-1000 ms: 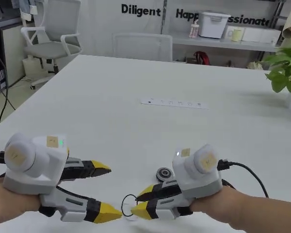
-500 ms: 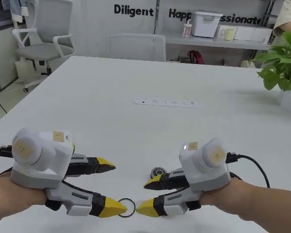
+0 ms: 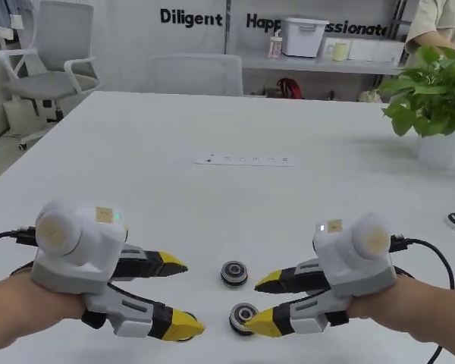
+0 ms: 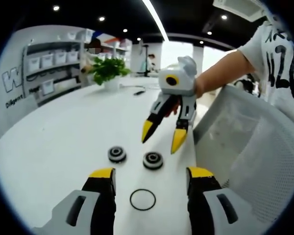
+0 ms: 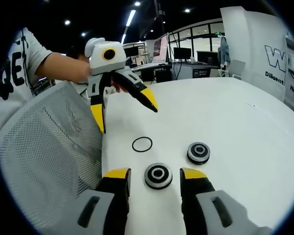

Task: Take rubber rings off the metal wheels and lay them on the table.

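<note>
Left gripper [image 3: 192, 296] spread, right gripper [image 3: 252, 305] spread around metal wheel [image 5: 158, 176], wall lettering [image 3: 189, 17] "Diligent"

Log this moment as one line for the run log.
left gripper open, loose rubber ring on table between its jaws | right gripper open, near wheel at jaw tips | far wheel free

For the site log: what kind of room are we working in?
Probably an office meeting room: a long white table with a built-in power strip, an office chair beside it, and a storage box on a wall shelf.
</note>
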The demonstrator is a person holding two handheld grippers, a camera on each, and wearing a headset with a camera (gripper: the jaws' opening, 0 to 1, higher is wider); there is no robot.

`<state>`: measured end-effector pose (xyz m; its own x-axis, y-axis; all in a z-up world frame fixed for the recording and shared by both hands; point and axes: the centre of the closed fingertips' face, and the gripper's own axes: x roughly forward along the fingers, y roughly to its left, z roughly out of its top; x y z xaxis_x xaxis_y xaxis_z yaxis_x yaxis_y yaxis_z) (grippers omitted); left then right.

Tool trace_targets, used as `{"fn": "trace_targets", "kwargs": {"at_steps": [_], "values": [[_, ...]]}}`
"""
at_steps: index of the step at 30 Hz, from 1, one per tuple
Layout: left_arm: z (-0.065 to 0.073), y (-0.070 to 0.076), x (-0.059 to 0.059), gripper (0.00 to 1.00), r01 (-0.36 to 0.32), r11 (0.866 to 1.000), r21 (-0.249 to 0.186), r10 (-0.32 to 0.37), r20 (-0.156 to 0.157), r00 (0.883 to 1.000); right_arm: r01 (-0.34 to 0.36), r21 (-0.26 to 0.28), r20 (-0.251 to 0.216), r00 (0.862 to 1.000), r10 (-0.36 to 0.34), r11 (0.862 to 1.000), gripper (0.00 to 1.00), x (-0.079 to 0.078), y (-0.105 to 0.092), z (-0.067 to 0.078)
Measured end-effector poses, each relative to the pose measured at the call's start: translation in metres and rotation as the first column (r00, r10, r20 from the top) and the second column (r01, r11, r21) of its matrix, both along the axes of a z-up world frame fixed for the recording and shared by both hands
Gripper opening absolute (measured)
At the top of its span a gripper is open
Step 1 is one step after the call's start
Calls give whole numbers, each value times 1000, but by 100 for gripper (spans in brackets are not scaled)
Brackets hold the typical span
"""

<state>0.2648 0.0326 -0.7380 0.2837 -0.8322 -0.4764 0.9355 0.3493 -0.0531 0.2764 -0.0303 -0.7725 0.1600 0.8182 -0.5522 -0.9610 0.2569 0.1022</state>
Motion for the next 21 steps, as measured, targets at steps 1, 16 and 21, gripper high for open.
{"fn": "trace_targets", "kwargs": {"at_steps": [1, 16, 21], "values": [[-1, -2, 1, 58, 3, 1000, 2, -3, -3, 1000, 8, -1, 0, 1000, -8, 1000, 37, 1, -3, -1], [-22, -27, 6, 52, 38, 998, 54, -36, -42, 998, 17, -38, -13, 1000, -18, 999, 34, 1, -12, -22], [-33, -36, 3, 50, 60, 996, 72, -56, -61, 997, 15, -32, -15, 1000, -15, 999, 31, 0, -8, -24]]}}
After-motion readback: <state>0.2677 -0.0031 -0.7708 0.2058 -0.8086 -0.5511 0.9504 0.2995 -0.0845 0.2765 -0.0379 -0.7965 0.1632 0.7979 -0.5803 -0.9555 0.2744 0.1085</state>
